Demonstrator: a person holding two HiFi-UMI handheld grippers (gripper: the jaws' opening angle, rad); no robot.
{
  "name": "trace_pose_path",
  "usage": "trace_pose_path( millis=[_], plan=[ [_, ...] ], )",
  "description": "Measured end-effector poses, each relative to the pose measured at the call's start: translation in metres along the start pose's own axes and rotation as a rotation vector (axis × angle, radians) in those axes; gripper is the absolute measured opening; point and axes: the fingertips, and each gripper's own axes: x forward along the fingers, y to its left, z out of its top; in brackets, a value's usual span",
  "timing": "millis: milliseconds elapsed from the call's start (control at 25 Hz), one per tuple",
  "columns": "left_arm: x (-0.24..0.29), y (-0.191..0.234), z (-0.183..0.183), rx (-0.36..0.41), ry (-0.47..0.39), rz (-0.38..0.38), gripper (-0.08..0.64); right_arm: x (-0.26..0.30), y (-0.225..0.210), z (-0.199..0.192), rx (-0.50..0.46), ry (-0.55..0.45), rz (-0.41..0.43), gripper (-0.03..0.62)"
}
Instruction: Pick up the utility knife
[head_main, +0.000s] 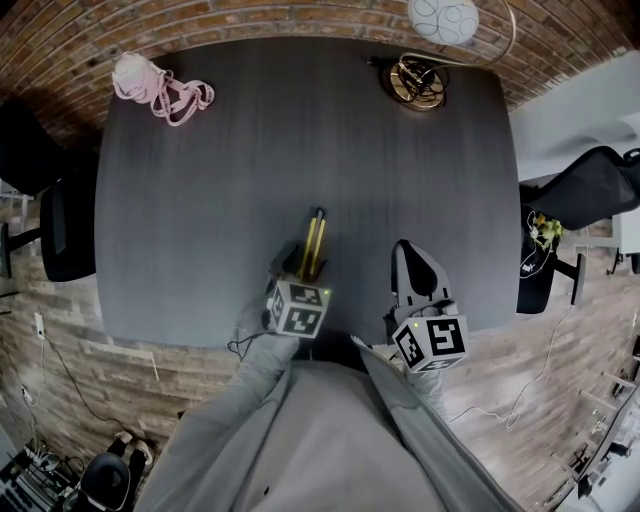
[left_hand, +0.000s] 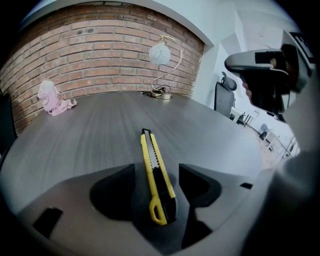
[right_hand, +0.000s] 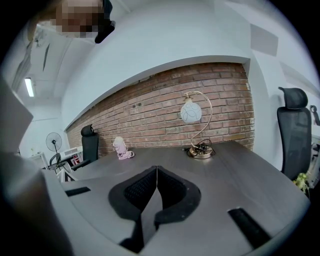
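The utility knife (head_main: 314, 240) is yellow and black and lies flat on the dark grey table (head_main: 250, 160), near its front edge. It points away from me. My left gripper (head_main: 305, 262) stands over the knife's near end with its jaws spread wide. In the left gripper view the utility knife (left_hand: 156, 175) runs up the middle of the gap of the left gripper (left_hand: 156, 169), with clear space between it and each pad. My right gripper (head_main: 404, 248) hovers to the right of the knife, apart from it. In its own view the right gripper (right_hand: 156, 172) is shut on nothing.
A pink bundle (head_main: 158, 86) lies at the table's far left corner. A lamp base (head_main: 418, 80) with a white globe (head_main: 443, 18) stands at the far right. Black office chairs flank the table at the left (head_main: 62, 225) and the right (head_main: 592, 185). The table's front edge (head_main: 200, 338) is just below the grippers.
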Motion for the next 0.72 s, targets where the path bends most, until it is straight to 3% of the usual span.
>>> trace_pose_path(
  millis=[240,720],
  plan=[
    [0.0031,-0.0002,-0.0023,0.058,-0.016,0.041,0.256,-0.0025,-0.0020,-0.0017,0.004,0.001,-0.001,0.018],
    [0.0027,-0.0008,-0.0028,0.062,-0.044,0.062,0.255,-0.0088,-0.0047,-0.0012,0.011,-0.009,-0.015,0.018]
  ],
)
